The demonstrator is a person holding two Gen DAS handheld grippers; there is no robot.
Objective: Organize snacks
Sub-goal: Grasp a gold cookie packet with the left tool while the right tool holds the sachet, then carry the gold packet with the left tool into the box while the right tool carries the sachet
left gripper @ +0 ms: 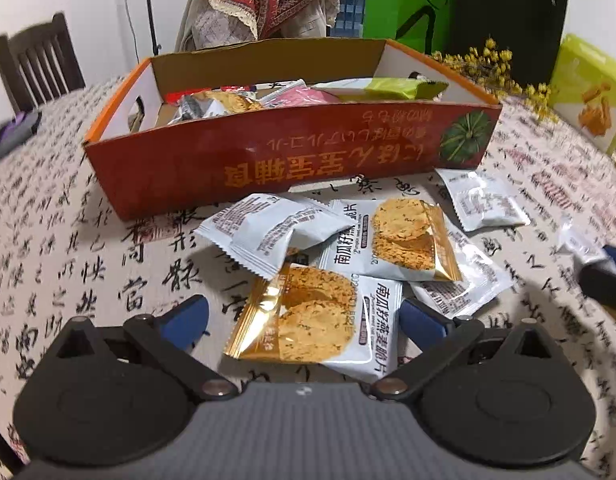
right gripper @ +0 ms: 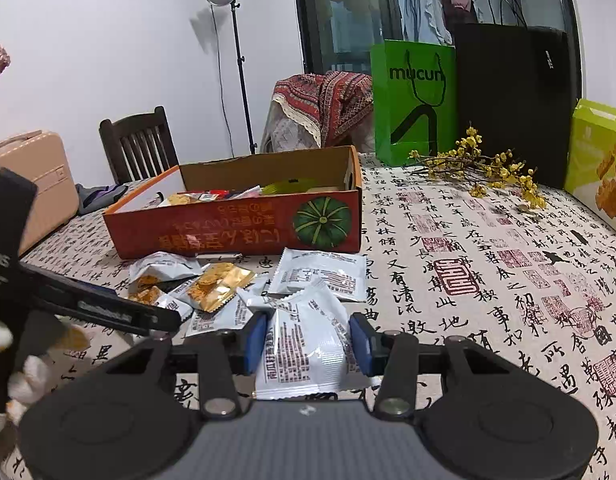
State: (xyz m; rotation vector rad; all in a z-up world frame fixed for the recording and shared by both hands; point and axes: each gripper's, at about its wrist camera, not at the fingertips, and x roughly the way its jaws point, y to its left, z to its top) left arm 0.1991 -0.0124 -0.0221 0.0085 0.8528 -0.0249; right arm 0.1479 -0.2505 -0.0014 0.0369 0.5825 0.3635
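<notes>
A green paper bag stands at twelve o'clock, a lamp stand at eleven, yellow flower sprigs at one.

My left wrist camera sits low and close over the scattered snack packets, tilted down, facing the orange pumpkin box that fills mid-frame. My right wrist camera looks along its fingers from farther back and flatter, the box at centre left. Both share the box, packets, calligraphy tablecloth, green bag and yellow flower sprig
</notes>
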